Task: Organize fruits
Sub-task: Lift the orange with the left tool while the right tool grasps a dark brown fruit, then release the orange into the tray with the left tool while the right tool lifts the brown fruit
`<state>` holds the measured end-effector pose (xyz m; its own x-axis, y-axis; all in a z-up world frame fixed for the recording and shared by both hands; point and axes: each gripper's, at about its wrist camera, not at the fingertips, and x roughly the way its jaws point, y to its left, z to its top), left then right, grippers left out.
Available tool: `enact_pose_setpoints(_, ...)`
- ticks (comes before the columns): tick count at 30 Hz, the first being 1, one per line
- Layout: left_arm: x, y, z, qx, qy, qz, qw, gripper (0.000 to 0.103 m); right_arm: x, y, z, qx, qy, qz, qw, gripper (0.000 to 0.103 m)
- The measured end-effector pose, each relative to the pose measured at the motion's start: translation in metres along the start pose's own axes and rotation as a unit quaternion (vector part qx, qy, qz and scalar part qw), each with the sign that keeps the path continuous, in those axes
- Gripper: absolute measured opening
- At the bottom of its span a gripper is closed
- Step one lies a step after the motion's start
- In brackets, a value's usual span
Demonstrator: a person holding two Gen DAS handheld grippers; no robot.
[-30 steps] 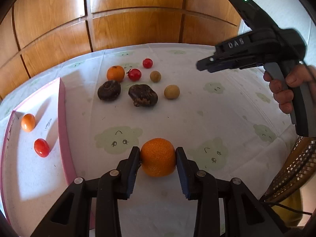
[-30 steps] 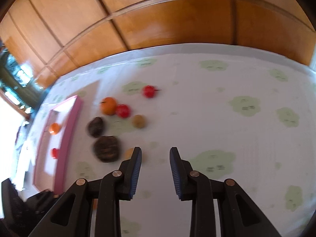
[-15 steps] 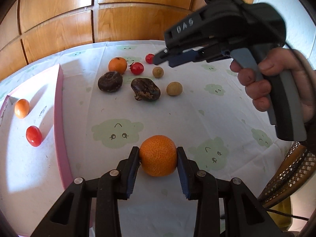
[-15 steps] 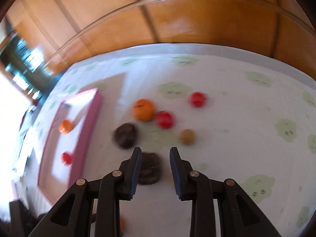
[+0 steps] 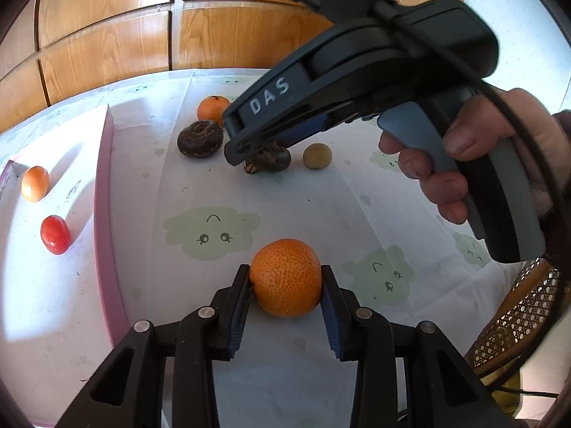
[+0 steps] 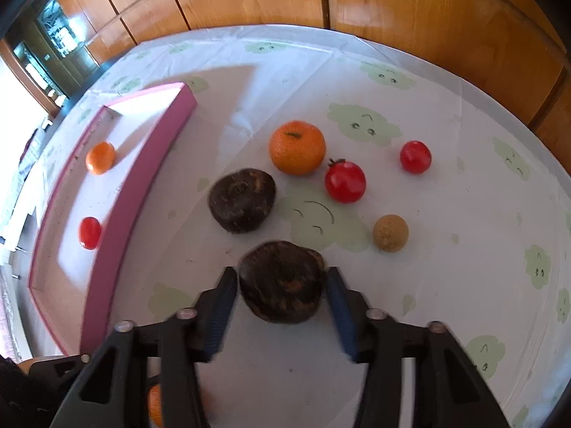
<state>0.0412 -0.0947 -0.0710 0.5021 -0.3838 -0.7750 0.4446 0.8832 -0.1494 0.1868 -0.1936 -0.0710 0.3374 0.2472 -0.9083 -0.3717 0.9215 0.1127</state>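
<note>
Crowding your right gripper [image 6: 282,296]: tomato [image 6: 345,182], longan [image 6: 390,232]; its jaws, just opening, straddle the dark fruit [image 6: 282,290] untouched; left gripper [image 5: 285,297] pinches the orange [image 5: 285,276].

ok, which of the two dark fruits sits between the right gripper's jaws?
The nearer dark fruit, between the open right gripper; the other dark fruit lies farther off, beside the orange.

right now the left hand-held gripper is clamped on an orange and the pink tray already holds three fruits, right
Not quite: the pink tray holds two fruits, a small orange and a red tomato, as the right wrist view shows. The left hand-held gripper is indeed clamped on an orange.
</note>
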Motion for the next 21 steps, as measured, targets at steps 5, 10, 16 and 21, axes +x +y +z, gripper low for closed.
enact_pose_setpoints(5,-0.003,0.002,0.000,-0.001,0.000,0.004,1.0000,0.037,-0.021,0.004,-0.010,0.003,-0.028,-0.013,1.000,0.046)
enact_pose_setpoints(10,-0.018,0.004,0.000,-0.006,-0.014,0.006,0.9999,0.037,-0.050,0.007,-0.030,0.009,-0.055,-0.002,0.998,0.046)
enact_pose_setpoints(16,-0.057,0.014,0.002,-0.022,-0.048,0.002,0.9986,0.037,-0.058,0.008,-0.056,0.037,-0.047,0.026,0.998,0.046)
enact_pose_setpoints(21,-0.096,0.044,0.009,-0.073,-0.085,0.011,0.9936,0.037,-0.050,0.018,-0.074,0.039,-0.036,0.038,0.998,0.046)
